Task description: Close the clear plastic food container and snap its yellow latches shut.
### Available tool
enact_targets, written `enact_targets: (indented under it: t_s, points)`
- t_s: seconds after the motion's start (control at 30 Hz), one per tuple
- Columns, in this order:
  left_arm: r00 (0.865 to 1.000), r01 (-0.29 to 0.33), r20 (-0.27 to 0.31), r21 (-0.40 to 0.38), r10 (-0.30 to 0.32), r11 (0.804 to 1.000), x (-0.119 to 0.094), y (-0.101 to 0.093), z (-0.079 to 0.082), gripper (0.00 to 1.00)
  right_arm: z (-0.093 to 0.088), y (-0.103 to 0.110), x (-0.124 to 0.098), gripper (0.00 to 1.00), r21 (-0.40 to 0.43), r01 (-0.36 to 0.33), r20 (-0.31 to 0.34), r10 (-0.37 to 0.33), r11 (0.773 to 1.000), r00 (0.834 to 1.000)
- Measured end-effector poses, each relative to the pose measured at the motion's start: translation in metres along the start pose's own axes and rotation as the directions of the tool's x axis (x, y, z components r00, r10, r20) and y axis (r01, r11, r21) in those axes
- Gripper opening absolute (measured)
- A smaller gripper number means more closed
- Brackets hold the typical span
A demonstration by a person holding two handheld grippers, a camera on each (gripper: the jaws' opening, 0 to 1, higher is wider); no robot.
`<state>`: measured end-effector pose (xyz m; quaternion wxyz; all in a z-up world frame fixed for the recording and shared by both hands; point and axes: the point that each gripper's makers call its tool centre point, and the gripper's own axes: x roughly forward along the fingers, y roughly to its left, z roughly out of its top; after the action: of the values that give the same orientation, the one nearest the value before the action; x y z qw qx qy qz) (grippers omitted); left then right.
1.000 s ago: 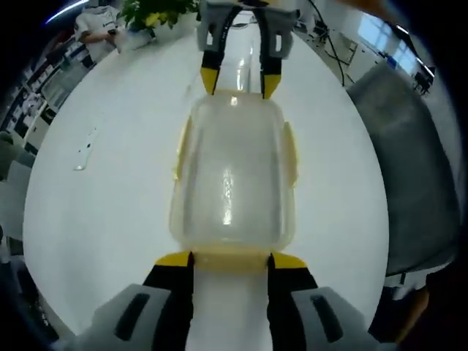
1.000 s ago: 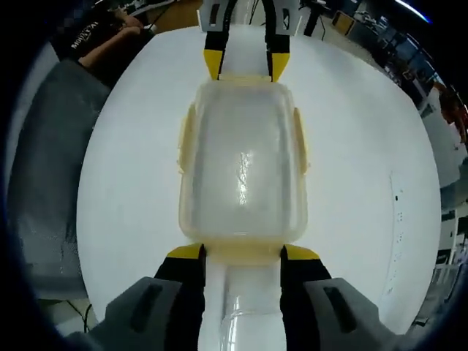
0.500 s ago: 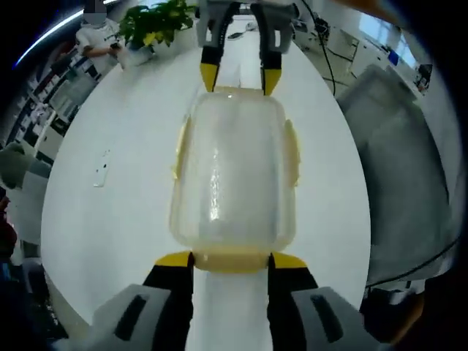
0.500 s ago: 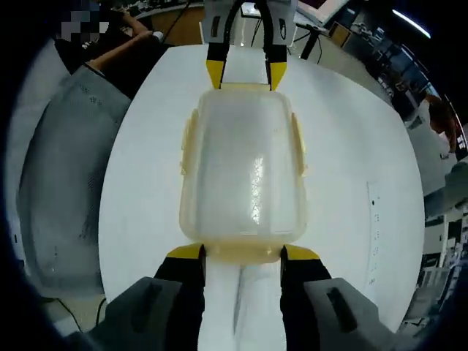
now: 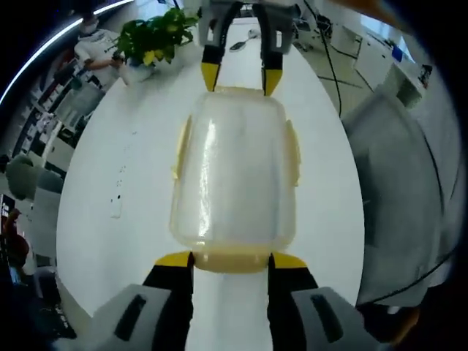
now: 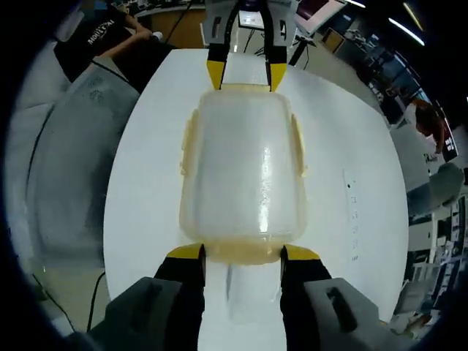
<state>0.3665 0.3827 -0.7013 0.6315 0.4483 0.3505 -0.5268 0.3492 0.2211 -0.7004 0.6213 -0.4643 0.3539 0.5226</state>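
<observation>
The clear food container [image 5: 232, 175] is being held between the two claws, one at each short end, and against the earlier pictures it is sitting in just the same place between them while the white round table [image 5: 110, 168] and the room behind are sliding and shrinking. That suggests the person is lifting or tilting the whole box with both hands rather than shifting it within the grip. The left claw [image 5: 231, 260] is standing apart, its yellow tips flanking the near end flap, with the jaws seemingly bracing the box rather than pinching it. The right claw [image 6: 242, 253] is doing the same at the opposite end, and each is appearing at the top of the other's view. The lid is lying flat on the box already. The side latches [image 6: 298, 142] seem to be lying down against the walls, though whether they are fully snapped is hard to tell. In my judgement the closing is nearly or wholly done.
</observation>
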Motion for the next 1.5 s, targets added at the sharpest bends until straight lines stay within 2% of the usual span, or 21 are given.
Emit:
enact_targets:
  t_s: [0.1, 0.4, 0.6, 0.7, 0.8, 0.9, 1.07, 1.23, 1.33, 1.5]
  points:
    - [1.0, 0.001, 0.01, 0.012, -0.001, 1.0, 0.005, 0.002, 0.019, 0.34, -0.022, -0.001, -0.005, 0.37, 0.011, 0.009, -0.01, -0.009, 1.0, 1.0]
    - [1.0, 0.011, 0.025, 0.05, -0.013, 0.999, 0.029, 0.011, 0.069, 0.35, -0.072, -0.009, -0.015, 0.37, 0.042, 0.019, -0.022, -0.018, 0.999, 1.0]
    - [0.999, 0.03, 0.015, 0.061, -0.031, 0.998, 0.051, 0.014, 0.094, 0.35, -0.101, -0.015, -0.016, 0.37, 0.06, 0.013, -0.023, -0.011, 0.998, 1.0]
    - [0.999, 0.044, 0.02, 0.062, -0.045, 0.997, 0.063, 0.017, 0.105, 0.35, -0.122, -0.018, -0.011, 0.37, 0.076, 0.007, -0.027, -0.005, 0.997, 1.0]
    - [0.998, 0.061, 0.011, 0.067, -0.062, 0.996, 0.079, 0.02, 0.115, 0.35, -0.133, -0.018, -0.006, 0.37, 0.085, -0.004, -0.031, 0.007, 0.996, 0.999]
    - [0.998, 0.068, 0.004, 0.077, -0.069, 0.995, 0.09, 0.02, 0.12, 0.35, -0.147, -0.02, -0.001, 0.37, 0.09, -0.016, -0.041, 0.02, 0.996, 0.999]
    - [0.996, 0.081, -0.026, 0.075, -0.08, 0.994, 0.111, 0.034, 0.125, 0.35, -0.163, -0.029, 0.012, 0.37, 0.109, -0.029, -0.047, 0.035, 0.994, 0.998]
    - [0.994, 0.099, -0.055, 0.066, -0.096, 0.993, 0.122, 0.035, 0.125, 0.35, -0.171, -0.034, 0.023, 0.37, 0.118, -0.05, -0.041, 0.055, 0.992, 0.998]
    - [0.993, 0.112, -0.053, 0.056, -0.109, 0.992, 0.126, 0.038, 0.125, 0.35, -0.175, -0.035, 0.03, 0.37, 0.121, -0.064, -0.044, 0.07, 0.991, 0.997]
    - [0.99, 0.131, -0.066, 0.047, -0.128, 0.99, 0.132, 0.034, 0.122, 0.35, -0.175, -0.034, 0.036, 0.38, 0.118, -0.087, -0.039, 0.092, 0.989, 0.995]
